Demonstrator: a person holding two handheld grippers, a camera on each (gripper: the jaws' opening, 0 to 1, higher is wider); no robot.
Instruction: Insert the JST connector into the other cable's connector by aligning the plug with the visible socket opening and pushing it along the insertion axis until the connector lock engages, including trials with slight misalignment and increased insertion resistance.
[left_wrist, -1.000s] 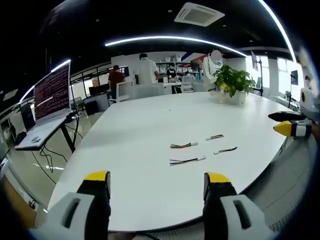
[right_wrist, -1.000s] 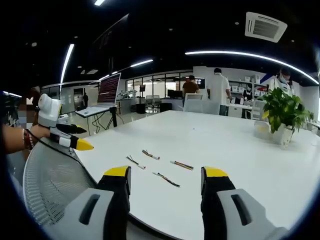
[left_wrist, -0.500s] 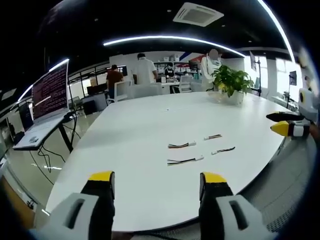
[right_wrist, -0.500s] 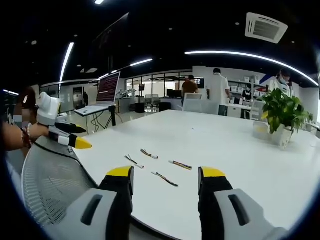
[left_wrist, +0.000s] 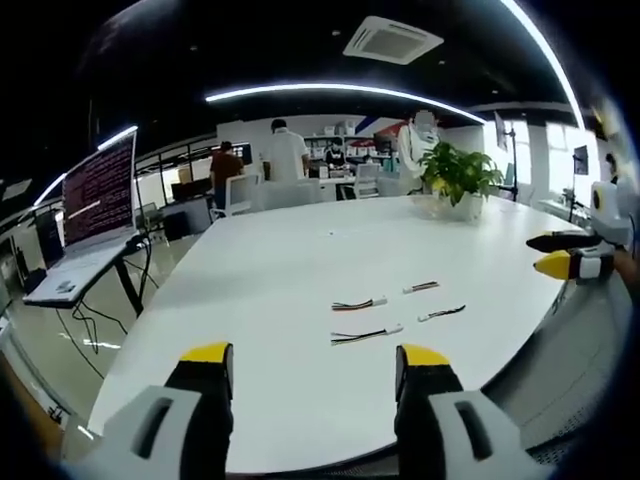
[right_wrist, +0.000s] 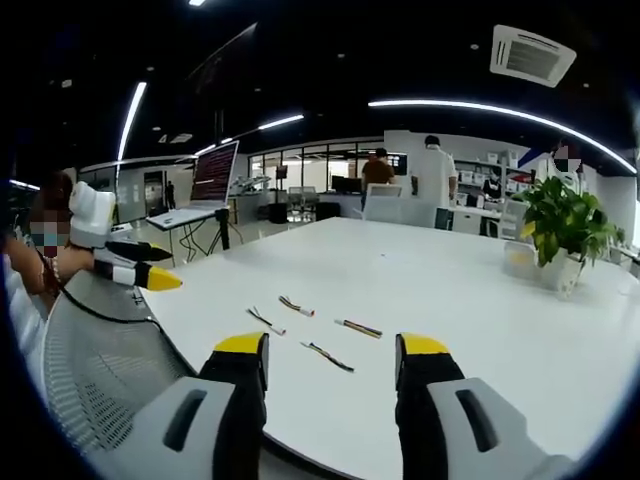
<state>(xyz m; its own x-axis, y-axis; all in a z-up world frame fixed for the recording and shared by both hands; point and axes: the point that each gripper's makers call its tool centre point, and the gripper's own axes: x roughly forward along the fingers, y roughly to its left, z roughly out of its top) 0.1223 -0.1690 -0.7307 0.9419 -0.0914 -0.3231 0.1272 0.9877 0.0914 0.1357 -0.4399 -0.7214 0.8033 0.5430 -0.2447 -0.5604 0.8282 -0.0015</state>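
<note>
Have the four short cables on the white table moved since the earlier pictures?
No. The cables keep the same layout among themselves and against the table edge; the slight shift matches the camera's own motion.

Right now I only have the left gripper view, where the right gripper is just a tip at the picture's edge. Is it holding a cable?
Observer: No. In the right gripper view, the right gripper is open, with nothing gripped between its jaws.
Operator: Which cable is it lined up with?
Observer: The dark-wired cable shows between its jaw tips, lying loose on the white table. The other three cables lie farther off.
Operator: How does my own gripper look from that side?
Observer: The left gripper is off the table's edge, above a mesh chair back, and touches no cable.
</note>
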